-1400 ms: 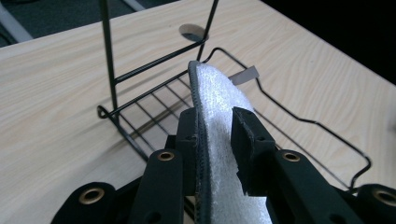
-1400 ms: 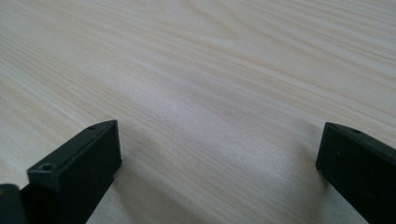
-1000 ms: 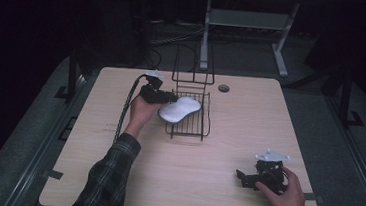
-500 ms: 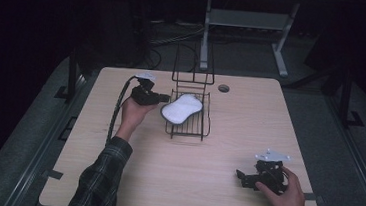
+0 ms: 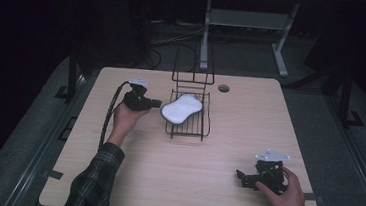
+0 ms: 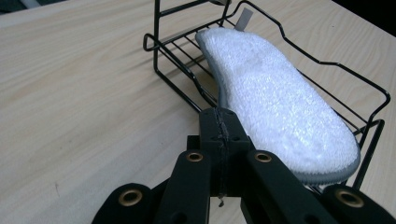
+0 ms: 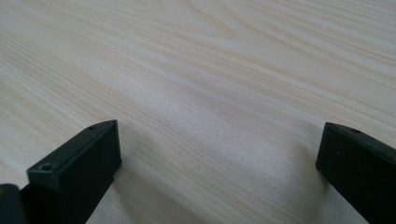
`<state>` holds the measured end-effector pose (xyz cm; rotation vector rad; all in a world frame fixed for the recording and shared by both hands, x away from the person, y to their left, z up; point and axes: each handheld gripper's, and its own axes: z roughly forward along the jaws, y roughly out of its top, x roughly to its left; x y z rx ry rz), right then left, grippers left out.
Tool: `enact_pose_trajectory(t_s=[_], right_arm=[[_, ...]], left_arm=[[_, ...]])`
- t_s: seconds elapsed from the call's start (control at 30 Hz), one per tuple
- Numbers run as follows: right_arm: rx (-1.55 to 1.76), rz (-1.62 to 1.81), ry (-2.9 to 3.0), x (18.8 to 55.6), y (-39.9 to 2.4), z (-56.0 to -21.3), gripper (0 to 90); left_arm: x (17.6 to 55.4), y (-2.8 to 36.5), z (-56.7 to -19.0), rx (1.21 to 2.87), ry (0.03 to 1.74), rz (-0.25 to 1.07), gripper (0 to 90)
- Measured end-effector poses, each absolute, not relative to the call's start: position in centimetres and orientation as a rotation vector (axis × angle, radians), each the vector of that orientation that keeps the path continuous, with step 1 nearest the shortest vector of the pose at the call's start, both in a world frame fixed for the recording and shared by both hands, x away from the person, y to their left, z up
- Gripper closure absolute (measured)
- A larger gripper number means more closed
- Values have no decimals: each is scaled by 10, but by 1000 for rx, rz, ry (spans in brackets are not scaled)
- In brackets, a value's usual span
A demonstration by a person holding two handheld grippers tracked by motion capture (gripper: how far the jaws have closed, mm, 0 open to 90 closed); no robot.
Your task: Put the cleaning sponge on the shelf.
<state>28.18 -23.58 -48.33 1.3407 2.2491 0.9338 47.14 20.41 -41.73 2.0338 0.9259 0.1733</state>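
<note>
A white, peanut-shaped scrubbing pad [image 5: 181, 109] [image 6: 275, 98] with a grey rim lies aslant in a black wire rack [image 5: 189, 127] [image 6: 173, 81] at the table's middle back. My left gripper [image 5: 157, 102] [image 6: 223, 122] is just left of the rack, jaws pressed together with nothing between them, the tip a little short of the pad's near edge. My right gripper [image 5: 240, 176] [image 7: 219, 154] rests low on the table near the front right, jaws wide open over bare wood.
The rack has a tall wire back [image 5: 193, 64] on its far side. A round cable hole [image 5: 224, 88] is in the tabletop behind the rack. The left gripper's cable [image 5: 110, 111] loops along the person's left forearm. Bare wood [image 5: 175, 172] lies between the two hands.
My left gripper has drawn back to the left, away from the pad, which stays in the rack. The right gripper has not moved.
</note>
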Motion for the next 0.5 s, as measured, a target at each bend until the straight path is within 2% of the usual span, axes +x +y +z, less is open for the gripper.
enact_pose_trajectory(t_s=[0.5], right_arm=[[1340,934,2249,282,-236,-483,0]], left_arm=[[458,184,-420,2073,847,116,897]])
